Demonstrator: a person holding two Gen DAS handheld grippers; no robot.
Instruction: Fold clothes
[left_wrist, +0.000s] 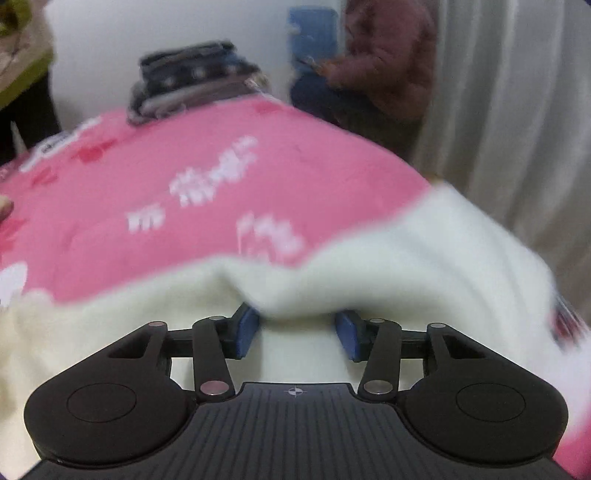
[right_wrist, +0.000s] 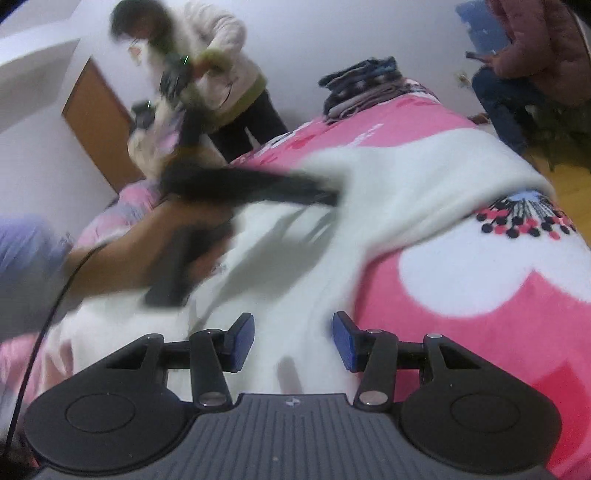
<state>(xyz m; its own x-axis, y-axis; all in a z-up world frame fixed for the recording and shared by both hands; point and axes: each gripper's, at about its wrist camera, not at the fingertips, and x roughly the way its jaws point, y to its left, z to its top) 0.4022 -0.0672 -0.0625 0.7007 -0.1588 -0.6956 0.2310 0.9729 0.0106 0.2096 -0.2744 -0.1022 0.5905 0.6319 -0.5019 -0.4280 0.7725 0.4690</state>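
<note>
Left hand-held gripper (left_wrist: 298, 334): I see its blue pads (left_wrist: 245, 332) standing partly apart, a fold of the white garment (left_wrist: 369, 280) bunched between them. The cloth touches the tips, but I cannot tell whether the pads press on it.
Right hand-held gripper (right_wrist: 293, 341): jaws about half apart, nothing clamped. The pads hang over white cloth, and I see bare cloth in the gap.
White garment (right_wrist: 388, 184): spread across the bed, rumpled, with one edge turned over the pink blanket. From my right camera it runs from just under the pads to the far side of the bed.
Left gripper seen from the right: a blurred dark shape (right_wrist: 251, 192) over the garment, in a hand (right_wrist: 147, 240) with a lilac sleeve (right_wrist: 26, 243). A black cable (right_wrist: 44, 321) trails from it.
Bed: covered by a pink blanket (left_wrist: 184, 155) with white markings and a flower print (right_wrist: 524, 218) near the corner.
Folded pile (left_wrist: 195, 81): dark clothes stacked at the far end of the bed, well apart from the garment.
Background: a standing person in a pale jacket (right_wrist: 221, 62) holding something blurred, a seated person in a reddish coat (left_wrist: 388, 66), a white curtain (left_wrist: 517, 110), a brown door (right_wrist: 96, 122).
</note>
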